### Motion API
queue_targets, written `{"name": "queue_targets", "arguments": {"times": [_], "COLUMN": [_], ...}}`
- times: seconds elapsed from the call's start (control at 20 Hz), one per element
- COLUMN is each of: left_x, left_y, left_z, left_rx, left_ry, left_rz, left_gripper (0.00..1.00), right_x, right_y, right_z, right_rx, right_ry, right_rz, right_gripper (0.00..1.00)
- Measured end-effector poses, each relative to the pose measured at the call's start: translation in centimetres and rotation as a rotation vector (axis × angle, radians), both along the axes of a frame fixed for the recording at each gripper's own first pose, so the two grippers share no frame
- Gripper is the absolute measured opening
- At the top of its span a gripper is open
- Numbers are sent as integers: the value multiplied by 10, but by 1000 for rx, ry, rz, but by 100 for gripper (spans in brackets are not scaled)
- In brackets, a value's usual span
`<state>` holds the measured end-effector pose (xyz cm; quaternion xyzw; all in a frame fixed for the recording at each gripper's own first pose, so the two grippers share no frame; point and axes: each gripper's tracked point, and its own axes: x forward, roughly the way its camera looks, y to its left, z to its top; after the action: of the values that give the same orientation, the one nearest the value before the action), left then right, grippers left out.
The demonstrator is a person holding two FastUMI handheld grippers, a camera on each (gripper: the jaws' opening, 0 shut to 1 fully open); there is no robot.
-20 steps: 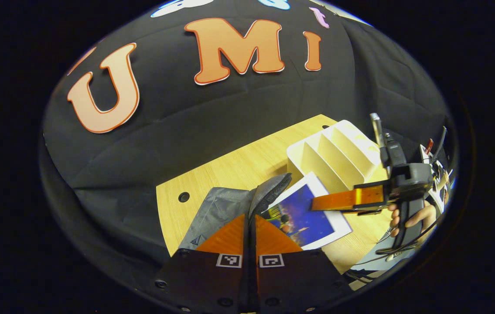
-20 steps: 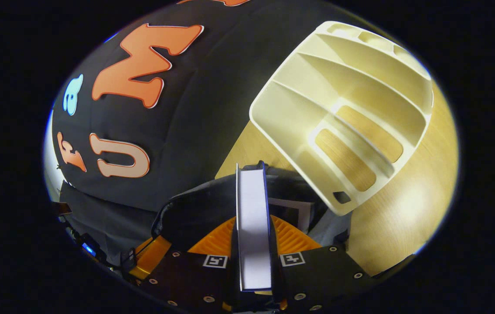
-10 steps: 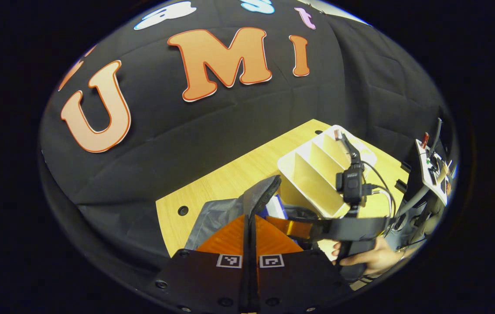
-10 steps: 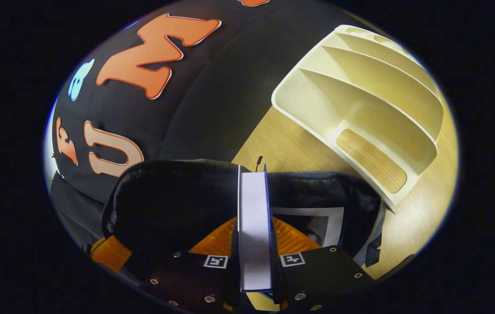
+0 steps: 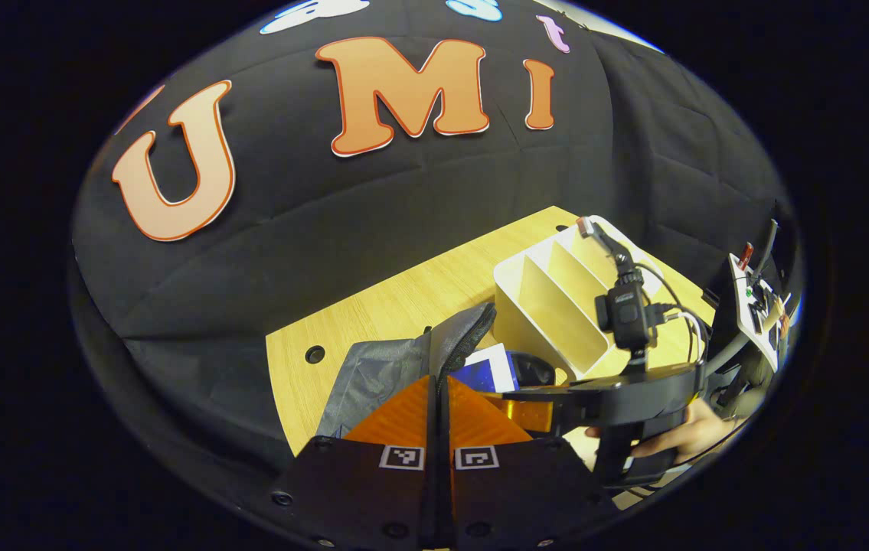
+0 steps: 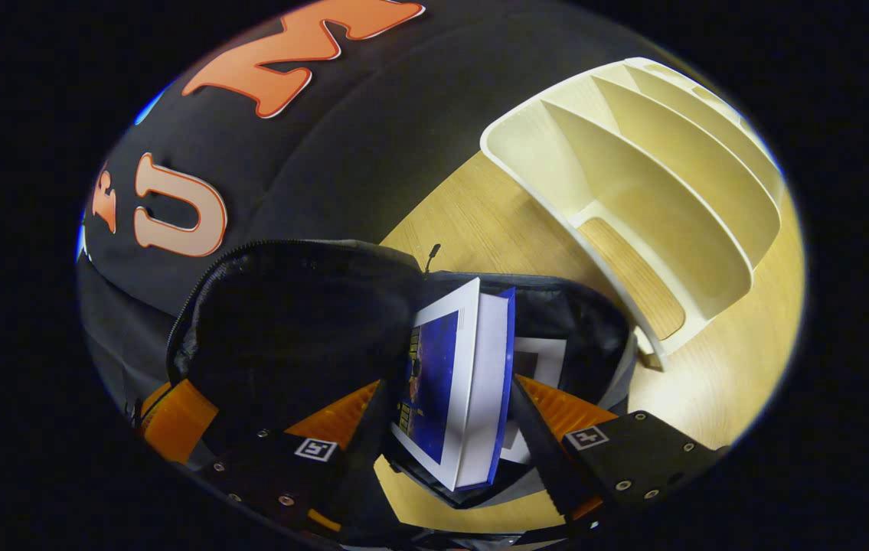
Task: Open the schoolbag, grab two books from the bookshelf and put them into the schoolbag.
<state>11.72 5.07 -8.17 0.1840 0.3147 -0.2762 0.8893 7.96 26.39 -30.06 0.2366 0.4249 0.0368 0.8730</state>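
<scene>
While the right gripper (image 6: 445, 413) stands with its jaws spread wide on either side of the blue book (image 6: 453, 398), that book sits loose between them, tilted, its lower end down in the mouth of the schoolbag (image 6: 296, 321); a second, pale-covered book (image 6: 541, 360) lies deeper inside. The left gripper (image 5: 440, 405) has its fingers pressed together on the edge of the bag's flap (image 5: 465, 337), holding the mouth open; beyond the bag stands the cream bookshelf (image 6: 633, 191), its slots bare, on the wooden table (image 6: 480, 222).

As a judgement, the risk is that the book, unsupported and leaning, tips against the bag's rim and catches there or slides out onto the table, more so if the left gripper lets the flap sag or the right one brushes the cover when pulling out.

Half a second ago the right jaws clamped the book upright by its page edge; now they have parted and the book has dropped in and leaned over.
</scene>
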Motion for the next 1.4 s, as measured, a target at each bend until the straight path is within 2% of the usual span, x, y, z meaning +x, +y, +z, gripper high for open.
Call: {"name": "queue_targets", "arguments": {"times": [0.1,0.3,0.55,0.6,0.65,0.7,0.85,1.0,1.05,1.4], "left_x": [-5,-17,-37,-43,-47,-50,-57,-62,-62,-50], "left_y": [4,-3,-22,-27,-30,-33,-43,-55,-61,-74], "left_z": [-6,-17,-29,-33,-38,-42,-50,-50,-43,-13], "left_rx": [-11,-68,-150,-167,-177,-182,-248,-341,-360,-398], "left_ry": [13,52,110,128,143,151,183,180,158,-99], "left_rz": [10,16,14,17,22,36,91,137,139,195], "left_gripper": [1,2,8,18,21,35,51,93,98,97], "right_x": [-4,-13,-23,-25,-27,-29,-36,-36,-35,-28], "right_y": [-17,-55,-125,-139,-154,-167,-202,-219,-220,-215], "right_z": [8,26,50,56,62,68,93,127,141,225], "right_rx": [-26,-84,-232,-266,-296,-326,-429,-520,-544,-606], "right_ry": [-14,-33,-72,-80,-88,-96,-143,-253,-305,-645], "right_rz": [-7,-7,11,16,22,28,55,89,95,64], "right_gripper": [97,98,98,98,98,98,98,98,98,97]}}
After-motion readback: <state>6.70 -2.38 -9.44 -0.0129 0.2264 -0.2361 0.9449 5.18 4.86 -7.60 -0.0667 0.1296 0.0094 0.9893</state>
